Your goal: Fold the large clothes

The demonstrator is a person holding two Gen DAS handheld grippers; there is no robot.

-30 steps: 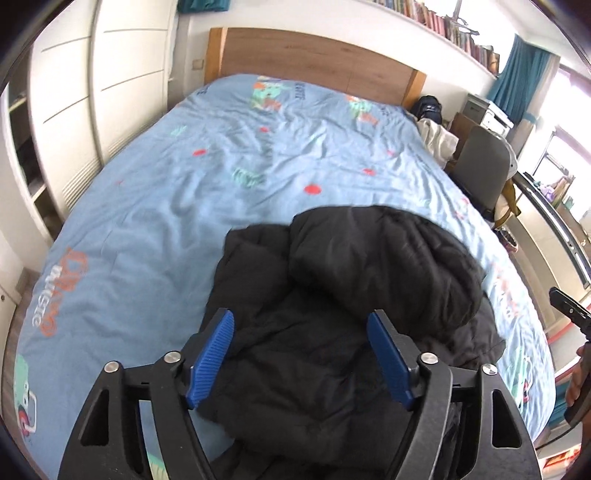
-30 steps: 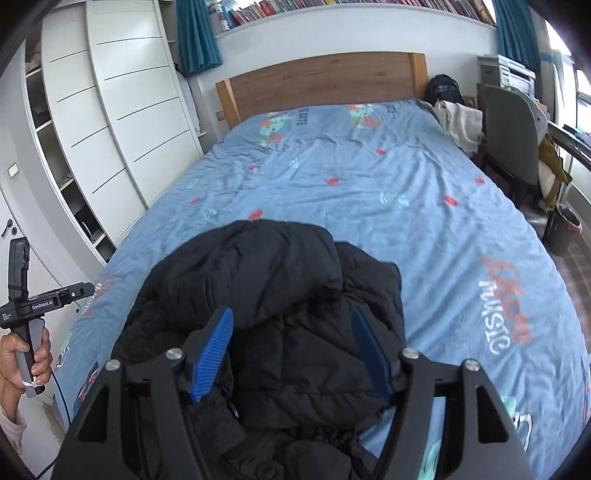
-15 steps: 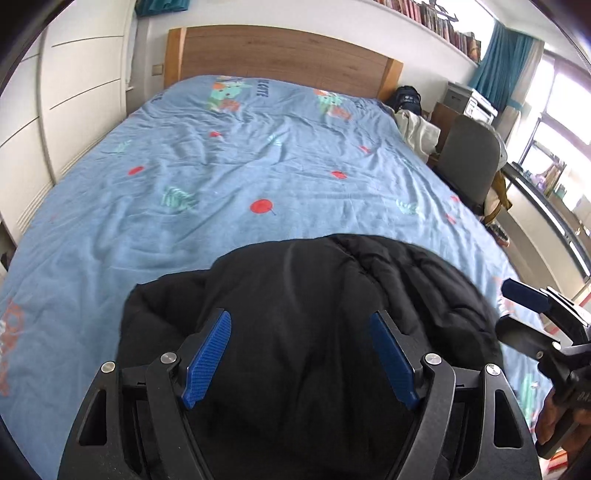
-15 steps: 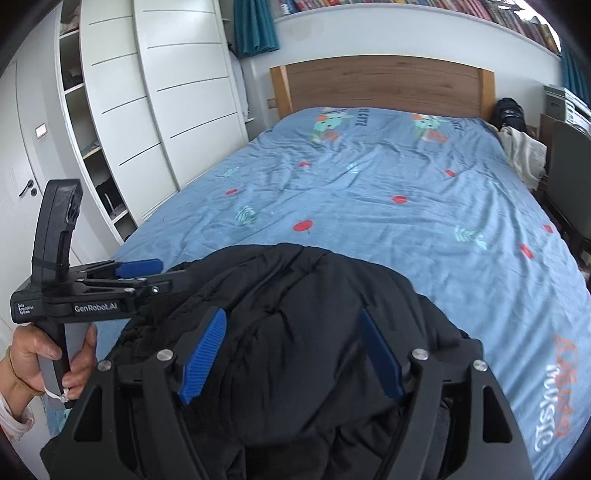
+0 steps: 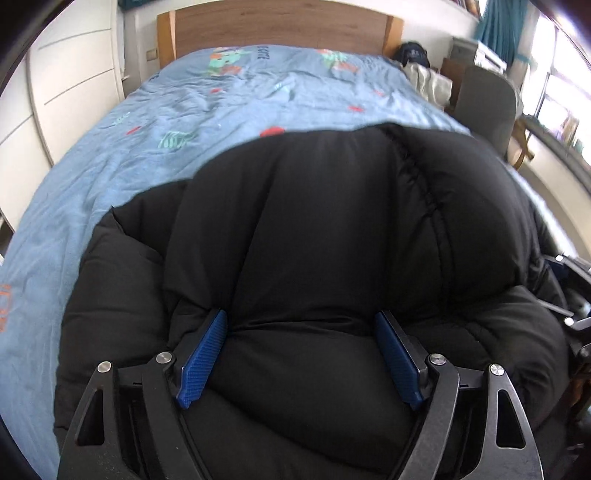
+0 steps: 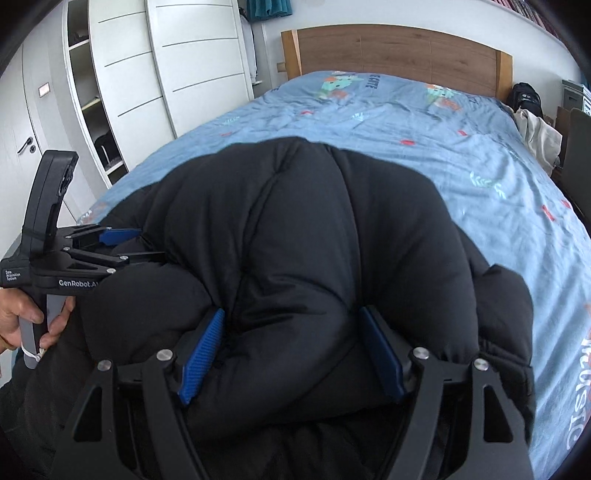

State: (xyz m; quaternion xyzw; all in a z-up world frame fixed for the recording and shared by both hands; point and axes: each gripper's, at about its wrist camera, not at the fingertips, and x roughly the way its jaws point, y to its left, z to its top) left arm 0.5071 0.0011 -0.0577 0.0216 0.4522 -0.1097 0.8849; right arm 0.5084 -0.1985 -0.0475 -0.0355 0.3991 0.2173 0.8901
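A bulky black puffer jacket [image 5: 332,229] lies bunched on the near end of the blue bed [image 5: 155,155]. It also fills the right wrist view [image 6: 314,240]. My left gripper [image 5: 301,325] is open, its blue pads pushed into the jacket's puffy fabric, which bulges between them. My right gripper [image 6: 291,321] is open the same way, fabric bulging between its pads. The left gripper also shows in the right wrist view [image 6: 122,243] at the jacket's left side, held by a hand.
White wardrobe doors [image 6: 192,74] stand left of the bed. A wooden headboard [image 5: 280,26] is at the far end. A grey chair [image 5: 484,103] and a desk stand right of the bed, with a beige cloth [image 6: 539,133] there.
Both grippers have moved forward and down into the jacket. The fabric now bulges between the open pads of each. The jacket fills much more of both views.
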